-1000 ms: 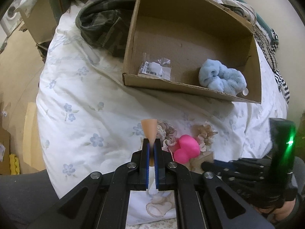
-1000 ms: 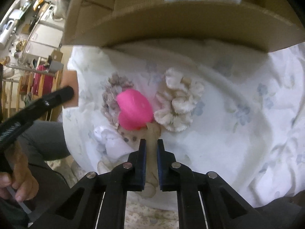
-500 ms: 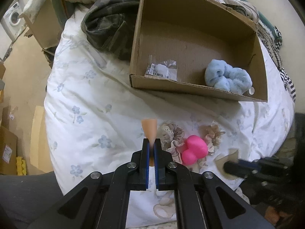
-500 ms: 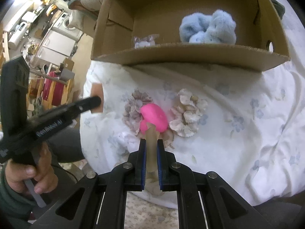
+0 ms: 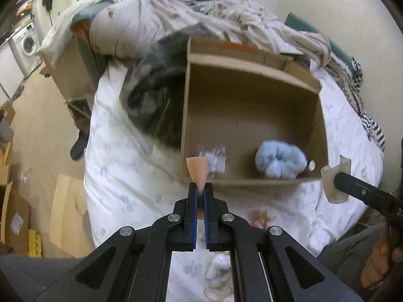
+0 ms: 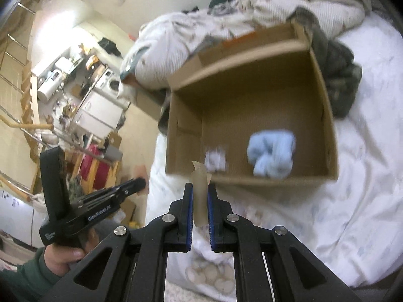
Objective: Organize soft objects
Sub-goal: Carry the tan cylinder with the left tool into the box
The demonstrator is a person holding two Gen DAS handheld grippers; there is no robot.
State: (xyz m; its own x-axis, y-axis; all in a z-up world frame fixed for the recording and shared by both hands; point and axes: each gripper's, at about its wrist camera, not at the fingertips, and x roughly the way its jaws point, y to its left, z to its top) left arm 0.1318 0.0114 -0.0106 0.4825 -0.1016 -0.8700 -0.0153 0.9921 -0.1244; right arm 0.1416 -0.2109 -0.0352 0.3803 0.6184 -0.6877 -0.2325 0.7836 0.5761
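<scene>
Both grippers have lifted up and away from the bed since half a second ago, so the cardboard box (image 5: 252, 115) now sits right ahead of them and the pink toy is no longer in sight.

Much here is blurry. A small clear packet (image 5: 214, 162) in the box is smeared, and its label cannot be read. At the bottom of the left view, behind the left gripper (image 5: 199, 188), only a faint beige and pink blur shows on the flowered bedsheet (image 5: 121, 176). It is too fuzzy to name.

The left gripper's blue pads are pressed close together on a thin peach wedge (image 5: 197, 173) that sticks out in front. The right gripper (image 6: 200, 193) pinches a pale, see-through strip (image 6: 200, 196) between its pads. In the left view this strip pokes out of the right gripper's tip beside the box's near right corner.

A fluffy blue scrunchie (image 6: 272, 154) lies inside the box, near the front wall, to the right of the packet. It has stayed where it was before. A dark green cloth (image 5: 151, 100) lies against the box's left side. Rumpled striped bedding (image 5: 156, 22) is heaped behind the box.
</scene>
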